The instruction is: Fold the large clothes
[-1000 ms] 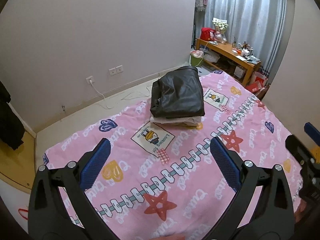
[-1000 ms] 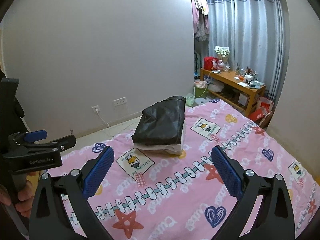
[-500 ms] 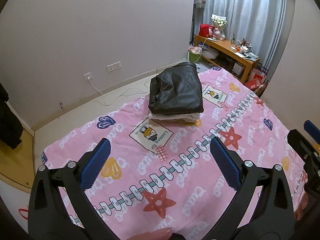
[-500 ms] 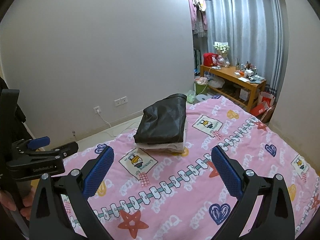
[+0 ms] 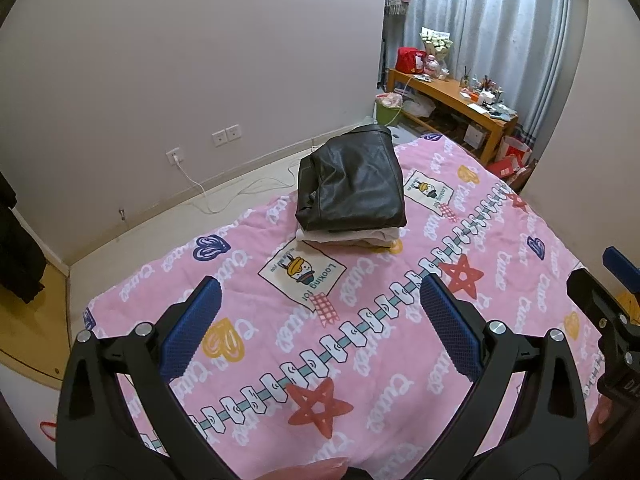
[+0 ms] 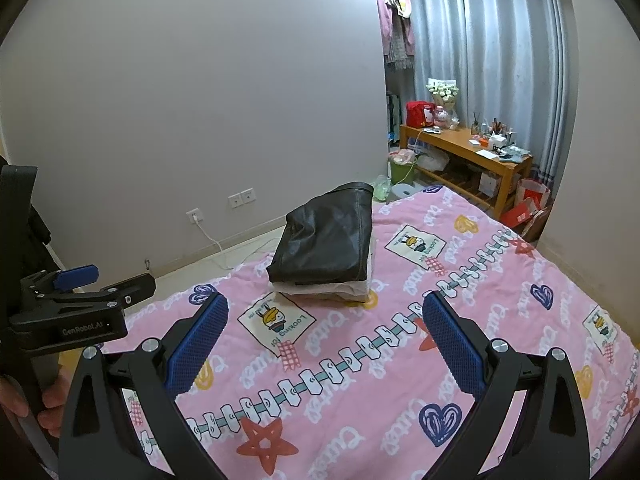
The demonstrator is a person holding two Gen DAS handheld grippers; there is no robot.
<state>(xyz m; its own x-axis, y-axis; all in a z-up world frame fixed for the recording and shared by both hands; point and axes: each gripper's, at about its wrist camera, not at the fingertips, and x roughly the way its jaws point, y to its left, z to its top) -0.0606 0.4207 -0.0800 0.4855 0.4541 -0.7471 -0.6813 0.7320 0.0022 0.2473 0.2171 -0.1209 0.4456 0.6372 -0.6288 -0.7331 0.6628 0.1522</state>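
A folded black leather garment (image 5: 352,184) lies on top of folded pale clothes (image 5: 352,237) near the far edge of the pink patterned bedspread (image 5: 360,360). The stack also shows in the right wrist view (image 6: 326,240). My left gripper (image 5: 320,320) is open and empty, held above the near part of the bed, well short of the stack. My right gripper (image 6: 324,332) is open and empty, also above the bed and short of the stack. The left gripper's body shows at the left of the right wrist view (image 6: 68,312).
A pale wall with sockets (image 5: 226,136) and a trailing white cable (image 5: 208,196) lies beyond the bed. A wooden desk (image 5: 452,96) with clutter, a green bin (image 5: 386,110) and grey curtains stand at the back right. Floor runs along the bed's left side.
Both grippers have drawn back and tilted up a little, so the stack sits slightly farther and higher in view. Both stay open. The clothes have not moved.
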